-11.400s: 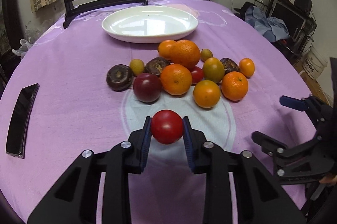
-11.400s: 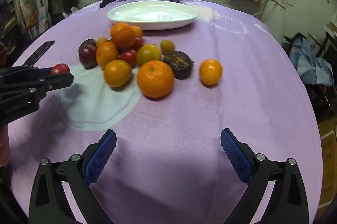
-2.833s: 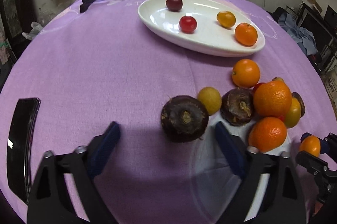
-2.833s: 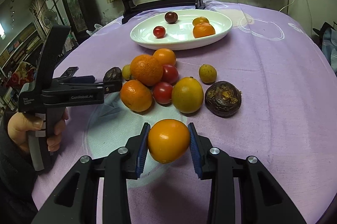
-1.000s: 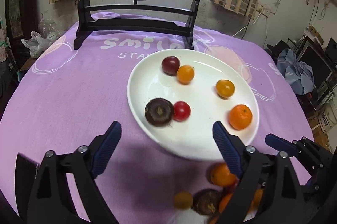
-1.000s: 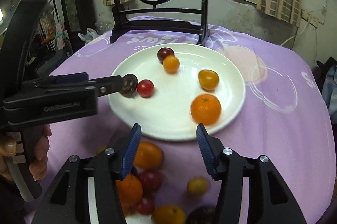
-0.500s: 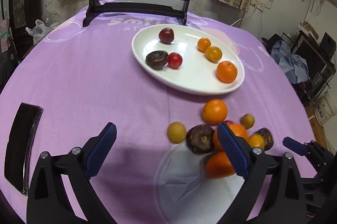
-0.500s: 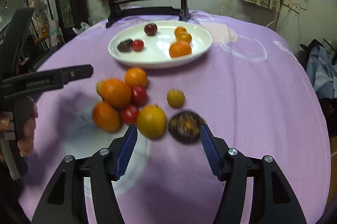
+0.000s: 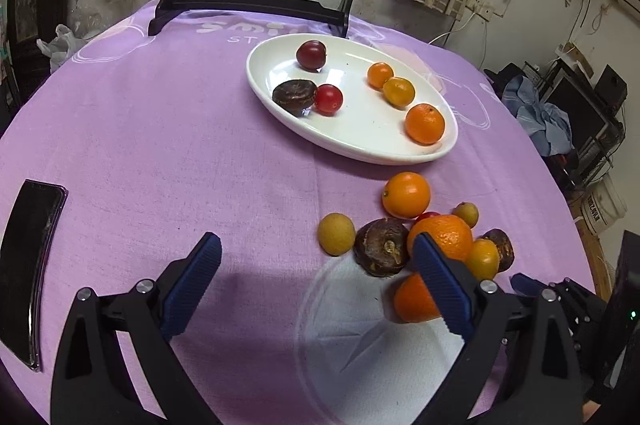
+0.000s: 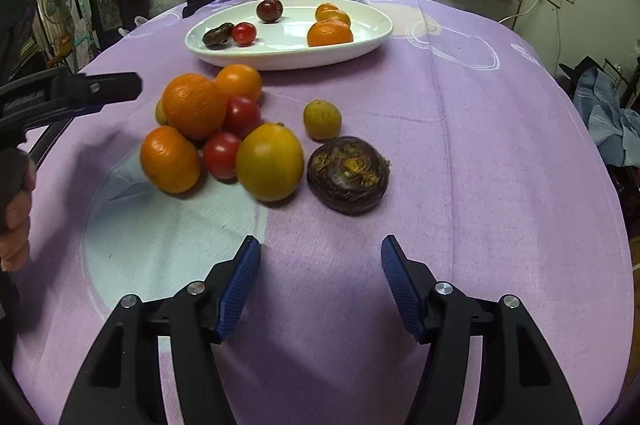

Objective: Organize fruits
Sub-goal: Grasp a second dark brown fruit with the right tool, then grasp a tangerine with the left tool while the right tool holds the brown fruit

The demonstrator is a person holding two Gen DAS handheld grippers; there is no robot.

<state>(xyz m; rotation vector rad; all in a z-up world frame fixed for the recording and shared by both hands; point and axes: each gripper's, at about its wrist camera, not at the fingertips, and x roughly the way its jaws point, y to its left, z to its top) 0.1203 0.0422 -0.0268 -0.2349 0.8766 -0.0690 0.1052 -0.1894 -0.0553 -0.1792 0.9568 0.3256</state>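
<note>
Fruit pile point(image 10: 224, 133) lies ahead of both empty claws: left claw point(image 9: 316, 275) spread wide, right claw point(image 10: 320, 279) just been opening, half-spread.

Purple-clothed table point(image 9: 160, 145), white plate point(image 9: 360, 145), loose fruit point(image 10: 224, 133), phone point(image 9: 32, 257)

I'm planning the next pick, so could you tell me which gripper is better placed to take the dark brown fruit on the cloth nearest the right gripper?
Right. The right gripper is open and empty, with the brown fruit just ahead of its gap. The left gripper, also open, faces another brown fruit.
</note>
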